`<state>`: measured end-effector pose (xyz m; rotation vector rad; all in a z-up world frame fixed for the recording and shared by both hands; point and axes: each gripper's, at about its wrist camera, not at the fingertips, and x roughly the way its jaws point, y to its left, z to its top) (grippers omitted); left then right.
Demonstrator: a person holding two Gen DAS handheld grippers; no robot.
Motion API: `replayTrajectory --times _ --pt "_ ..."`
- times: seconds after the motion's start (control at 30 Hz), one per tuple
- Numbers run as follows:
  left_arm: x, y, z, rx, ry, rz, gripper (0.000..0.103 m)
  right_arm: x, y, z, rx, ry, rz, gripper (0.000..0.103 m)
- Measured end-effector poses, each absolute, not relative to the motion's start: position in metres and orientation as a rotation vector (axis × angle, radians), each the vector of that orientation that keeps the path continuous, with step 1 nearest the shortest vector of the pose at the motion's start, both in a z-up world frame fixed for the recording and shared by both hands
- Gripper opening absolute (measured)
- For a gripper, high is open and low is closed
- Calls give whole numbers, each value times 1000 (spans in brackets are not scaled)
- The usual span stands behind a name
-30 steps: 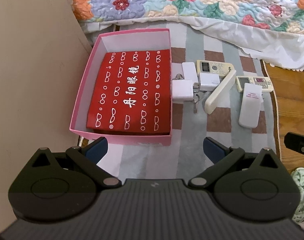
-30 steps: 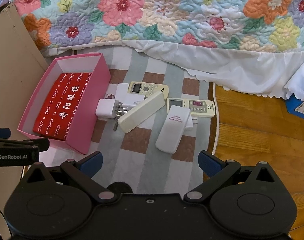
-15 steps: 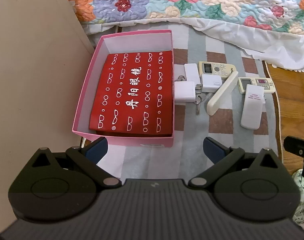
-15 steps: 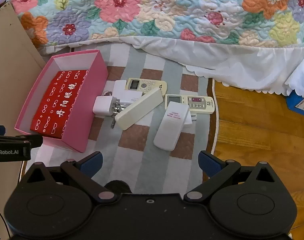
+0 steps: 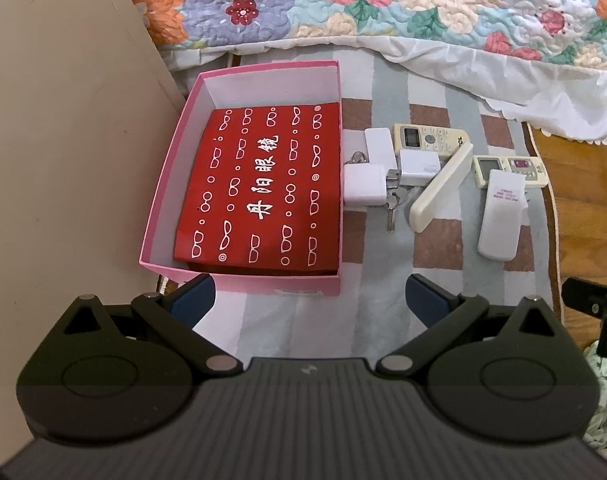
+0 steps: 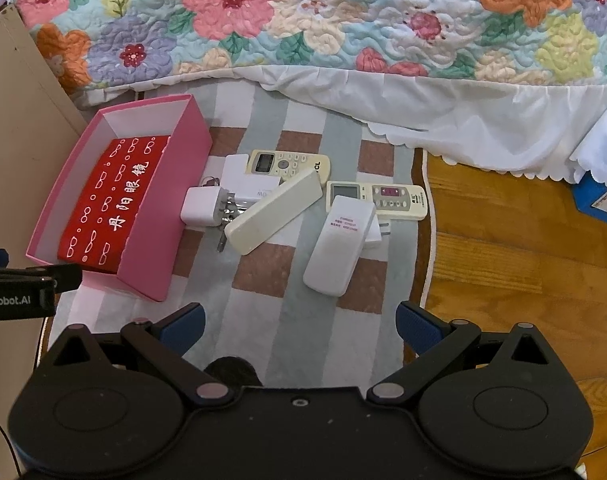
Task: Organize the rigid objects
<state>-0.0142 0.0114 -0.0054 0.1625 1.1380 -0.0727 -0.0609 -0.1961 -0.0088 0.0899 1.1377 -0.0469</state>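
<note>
Left wrist: pink box [image 5: 171, 184] abuts chargers [image 5: 365, 184].

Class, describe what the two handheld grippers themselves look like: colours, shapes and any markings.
Both the left gripper and the right gripper are matte black, with two round housings, angled linkage arms with silver pivot pins, and blue fingertip pads. White "GenRobot.AI" lettering, partly cropped, marks the left one's side.

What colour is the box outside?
Pink box, clearest in the right wrist view.

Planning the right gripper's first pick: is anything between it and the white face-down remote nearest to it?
Nothing visible: only bare rug lies between the open right gripper and the white remote.
</note>
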Motion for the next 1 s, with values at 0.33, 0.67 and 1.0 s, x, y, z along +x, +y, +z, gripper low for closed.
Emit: replayTrajectory --times 0.33,0.67,1.0 --pt "-14 -4 -10 177 1130 -105 103 -59 -200 -16 93 1148 -42 103" --pt "-12 -7 -10 181 1116 -93 103 -60 -206 -21 103 1153 -36 103" --pt "-11 -8 -11 175 1110 -107 102 -59 -212 -26 105 1162 -46 103"
